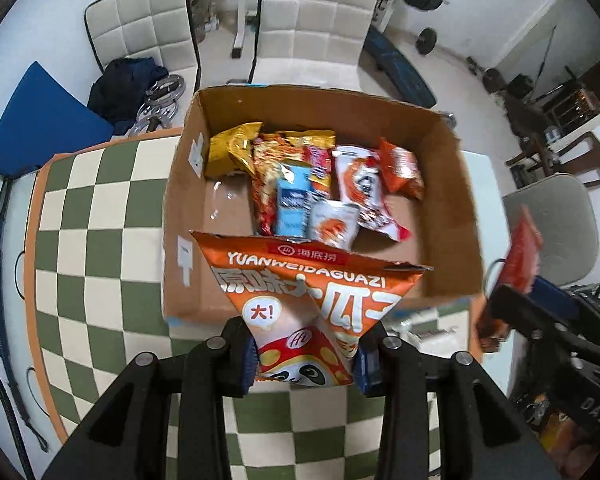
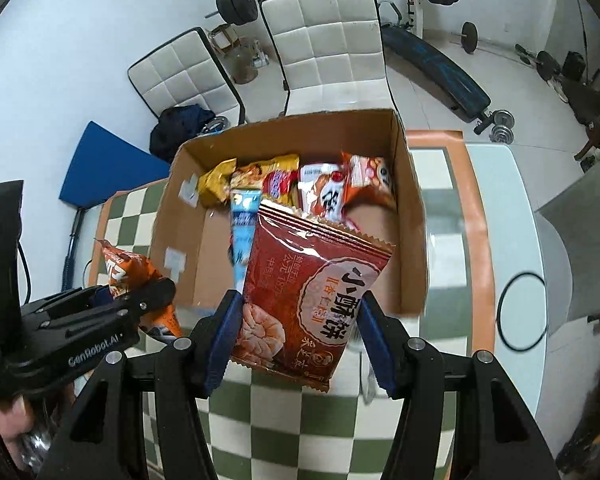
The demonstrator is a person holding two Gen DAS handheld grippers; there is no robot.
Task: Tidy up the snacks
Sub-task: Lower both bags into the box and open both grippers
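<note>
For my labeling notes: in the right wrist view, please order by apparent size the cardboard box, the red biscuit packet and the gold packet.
1. cardboard box
2. red biscuit packet, though it looks enlarged by nearness to the camera
3. gold packet, farther away and partly hidden

A cardboard box [image 1: 440, 216] stood mid-frame on the table [image 1: 92, 240], snack packets [image 1: 300, 184] lying inside toward its far wall; two chairs [image 1: 316, 20] stood behind, upper frame

I note a checkered cloth [image 1: 100, 216] over the bench. Behind it stand two white chairs [image 1: 320, 16], one carrying dark clothing [image 1: 124, 84]. Barbell weights [image 2: 238, 3] and a blue mat [image 1: 40, 120] lie beyond.
</note>
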